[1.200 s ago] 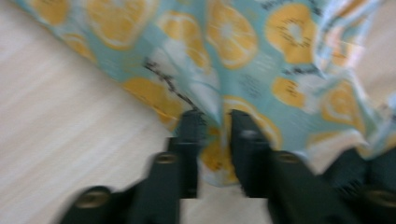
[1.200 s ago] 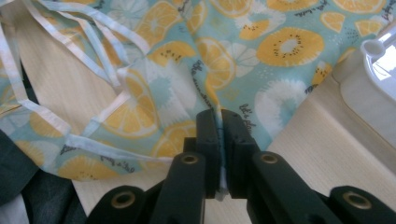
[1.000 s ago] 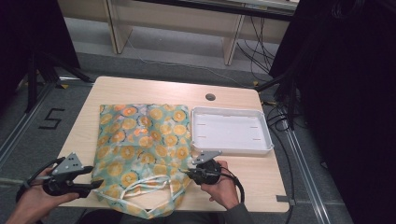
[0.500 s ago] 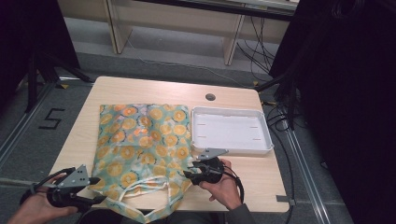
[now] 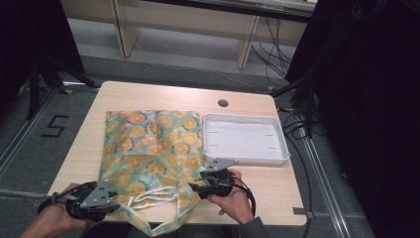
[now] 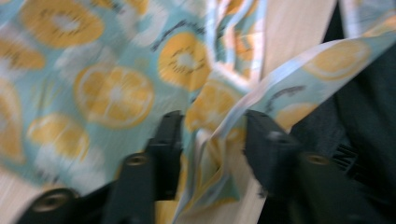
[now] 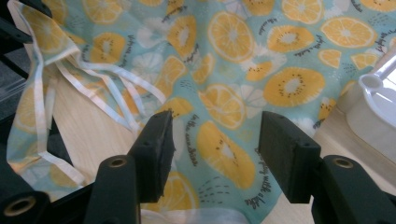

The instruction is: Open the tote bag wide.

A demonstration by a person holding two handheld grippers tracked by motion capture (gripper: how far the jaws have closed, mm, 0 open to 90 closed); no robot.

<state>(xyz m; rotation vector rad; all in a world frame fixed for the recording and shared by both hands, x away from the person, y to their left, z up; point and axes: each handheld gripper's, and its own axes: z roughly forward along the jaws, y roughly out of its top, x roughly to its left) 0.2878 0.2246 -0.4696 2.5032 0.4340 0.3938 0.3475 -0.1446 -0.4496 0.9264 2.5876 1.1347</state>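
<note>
A bag point(image 5: 148, 153) lies flat on the table point(image 5: 163, 96), left of centre, its handles point(image 5: 163, 208) at the near edge, one hanging over it. A tray point(image 5: 246, 140) sits just right of the bag, touching its edge. The left gripper point(image 5: 106, 201) is at the bag's near left corner, the right gripper point(image 5: 203, 181) at its near right corner, before the tray.

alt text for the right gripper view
The right tool hovers with open black jaws over a teal fabric tote bag printed with orange slices, lying on a wooden table. The bag's white-edged handles trail at left; a white tray's corner shows at right.
</note>
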